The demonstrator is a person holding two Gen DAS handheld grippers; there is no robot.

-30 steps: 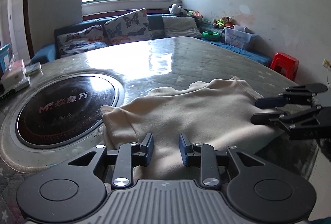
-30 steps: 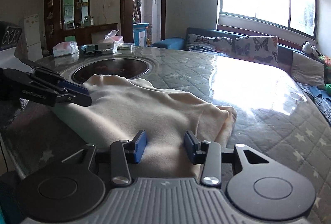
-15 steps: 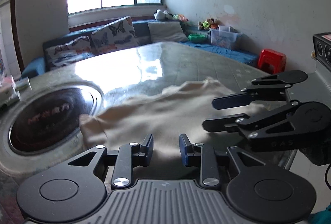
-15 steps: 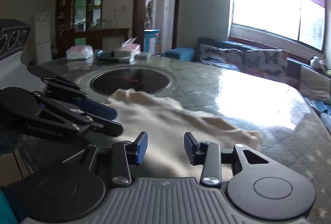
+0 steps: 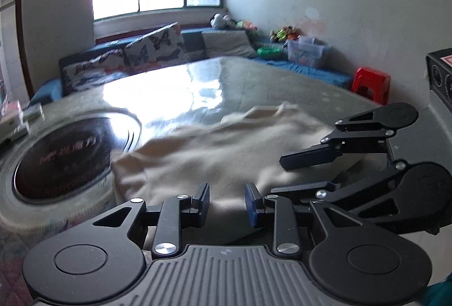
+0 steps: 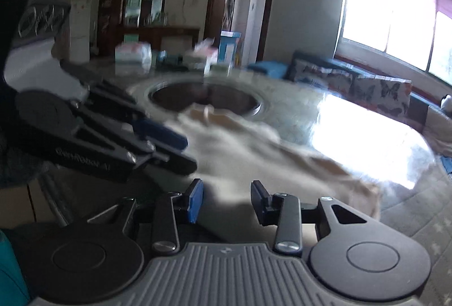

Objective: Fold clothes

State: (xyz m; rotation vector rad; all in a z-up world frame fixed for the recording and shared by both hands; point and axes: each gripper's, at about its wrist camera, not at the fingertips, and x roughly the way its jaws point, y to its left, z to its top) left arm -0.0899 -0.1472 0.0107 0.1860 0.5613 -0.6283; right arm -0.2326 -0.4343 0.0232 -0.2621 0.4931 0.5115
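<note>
Cloth of cream colour lies folded on the desk, its far corner just beside the round dark cooktop. Left hand-held gripper hangs over its near edge, released, grasping nothing. Right hand-held gripper is likewise parted and empty beside it; that view is blurred.

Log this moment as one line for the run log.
task: fold clothes | left gripper: open, empty | right gripper: open, empty | cream garment: on table, ungrasped | right view blurred
</note>
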